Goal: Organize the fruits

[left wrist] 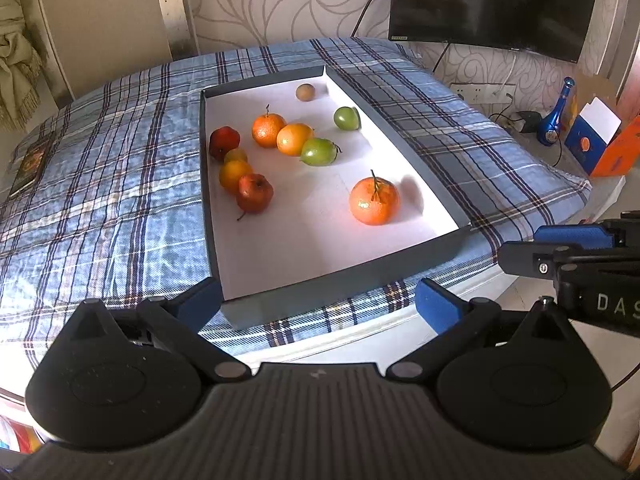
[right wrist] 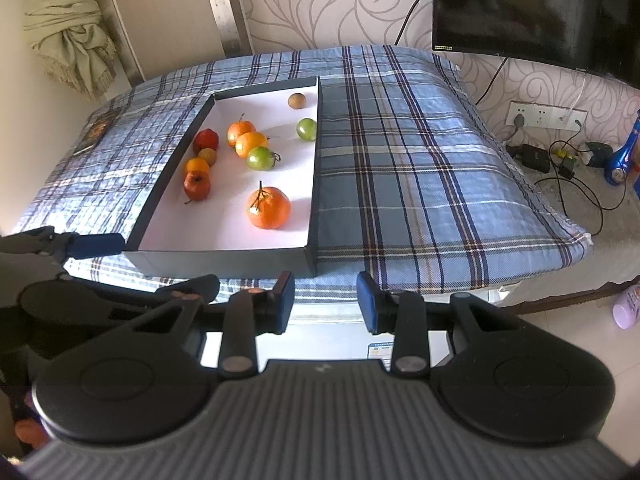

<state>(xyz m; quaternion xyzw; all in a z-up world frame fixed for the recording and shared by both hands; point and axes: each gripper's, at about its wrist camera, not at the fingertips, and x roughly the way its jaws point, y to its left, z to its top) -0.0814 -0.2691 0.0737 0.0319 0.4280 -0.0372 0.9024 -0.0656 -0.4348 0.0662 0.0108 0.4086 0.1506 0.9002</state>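
Note:
A dark shallow box with a white floor (left wrist: pixel 280 264) (right wrist: pixel 216 236) lies on a plaid-covered table. In it lie several fruits: a big stemmed orange (left wrist: pixel 374 201) (right wrist: pixel 269 208), two more oranges (left wrist: pixel 294 139), two green fruits (left wrist: pixel 319 151) (right wrist: pixel 261 158), two red apples (left wrist: pixel 254 193) (right wrist: pixel 197 185), a small orange fruit (left wrist: pixel 234 175) and a brown fruit (left wrist: pixel 305 92) (right wrist: pixel 297 100) at the far end. My left gripper (left wrist: pixel 318 304) is open and empty in front of the box's near wall. My right gripper (right wrist: pixel 326 300) is open and empty, near the table's front edge, right of the box.
The blue plaid cloth (right wrist: pixel 420 184) covers the table. A black TV (right wrist: pixel 536 8) hangs at the back right. Wall sockets, cables and a blue bottle (left wrist: pixel 556 120) sit at the right. A dark card (left wrist: pixel 30 164) lies at the table's left.

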